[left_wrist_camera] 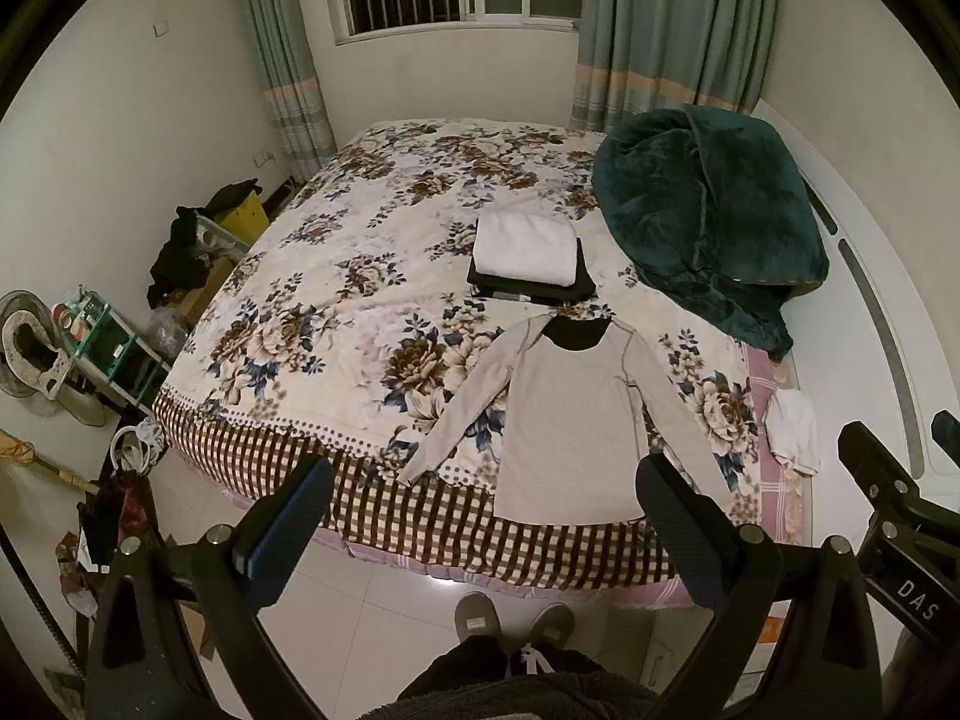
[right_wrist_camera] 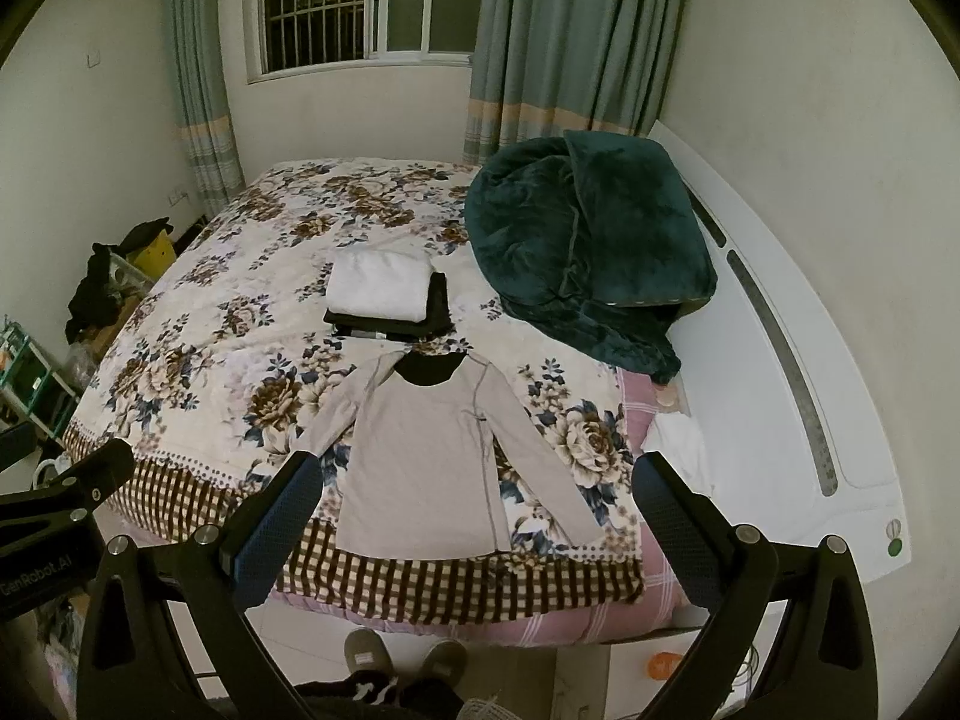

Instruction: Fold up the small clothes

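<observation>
A beige long-sleeved shirt (left_wrist_camera: 570, 420) with a black collar lies flat, sleeves spread, near the front edge of the floral bedspread (left_wrist_camera: 360, 312). It also shows in the right wrist view (right_wrist_camera: 420, 456). Behind it is a pile of folded clothes, a white one (left_wrist_camera: 525, 246) on a black one (left_wrist_camera: 576, 288), also in the right wrist view (right_wrist_camera: 378, 291). My left gripper (left_wrist_camera: 486, 492) is open and empty, held back from the bed above the floor. My right gripper (right_wrist_camera: 477, 489) is open and empty, likewise short of the shirt's hem.
A dark green blanket (left_wrist_camera: 708, 210) is bunched at the bed's far right. A small white cloth (left_wrist_camera: 792, 432) lies on the pink sheet at the right edge. Shelves and clutter (left_wrist_camera: 108, 348) stand left of the bed. The person's slippered feet (left_wrist_camera: 510, 618) stand on the tiled floor.
</observation>
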### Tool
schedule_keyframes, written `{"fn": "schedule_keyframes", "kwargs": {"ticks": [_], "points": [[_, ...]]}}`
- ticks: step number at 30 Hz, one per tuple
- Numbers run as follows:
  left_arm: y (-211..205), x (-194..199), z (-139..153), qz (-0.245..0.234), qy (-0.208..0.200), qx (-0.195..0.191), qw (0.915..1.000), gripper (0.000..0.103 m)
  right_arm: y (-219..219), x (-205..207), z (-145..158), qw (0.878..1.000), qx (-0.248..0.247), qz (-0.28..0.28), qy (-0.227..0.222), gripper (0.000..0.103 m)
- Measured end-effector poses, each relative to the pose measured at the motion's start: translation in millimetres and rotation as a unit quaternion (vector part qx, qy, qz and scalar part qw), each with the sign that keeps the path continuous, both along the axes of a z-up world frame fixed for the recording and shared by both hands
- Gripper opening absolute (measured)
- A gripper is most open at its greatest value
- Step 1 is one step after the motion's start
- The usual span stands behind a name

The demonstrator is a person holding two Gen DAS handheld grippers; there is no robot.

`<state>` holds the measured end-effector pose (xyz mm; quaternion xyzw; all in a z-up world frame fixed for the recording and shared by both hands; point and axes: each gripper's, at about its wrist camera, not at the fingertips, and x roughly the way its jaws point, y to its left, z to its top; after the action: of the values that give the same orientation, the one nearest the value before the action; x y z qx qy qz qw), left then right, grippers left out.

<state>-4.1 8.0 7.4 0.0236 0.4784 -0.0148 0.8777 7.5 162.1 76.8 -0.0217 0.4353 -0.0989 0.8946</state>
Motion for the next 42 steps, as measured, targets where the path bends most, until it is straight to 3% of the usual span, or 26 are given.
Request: {"fn": "schedule_keyframes", "kwargs": {"ticks": [25, 42], "points": [[-0.5, -1.1, -0.2, 0.000, -0.002, 0.000, 1.0000, 0.103, 1.7, 1.6, 3.7, 1.000, 0.002, 0.002, -0.002, 0.103], [-1.8, 9.2, 24.0, 0.001, -0.005, 0.001, 1.0000, 0.103, 3.8, 1.9, 6.7, 1.000, 0.003, 0.002, -0.004, 0.103]]}}
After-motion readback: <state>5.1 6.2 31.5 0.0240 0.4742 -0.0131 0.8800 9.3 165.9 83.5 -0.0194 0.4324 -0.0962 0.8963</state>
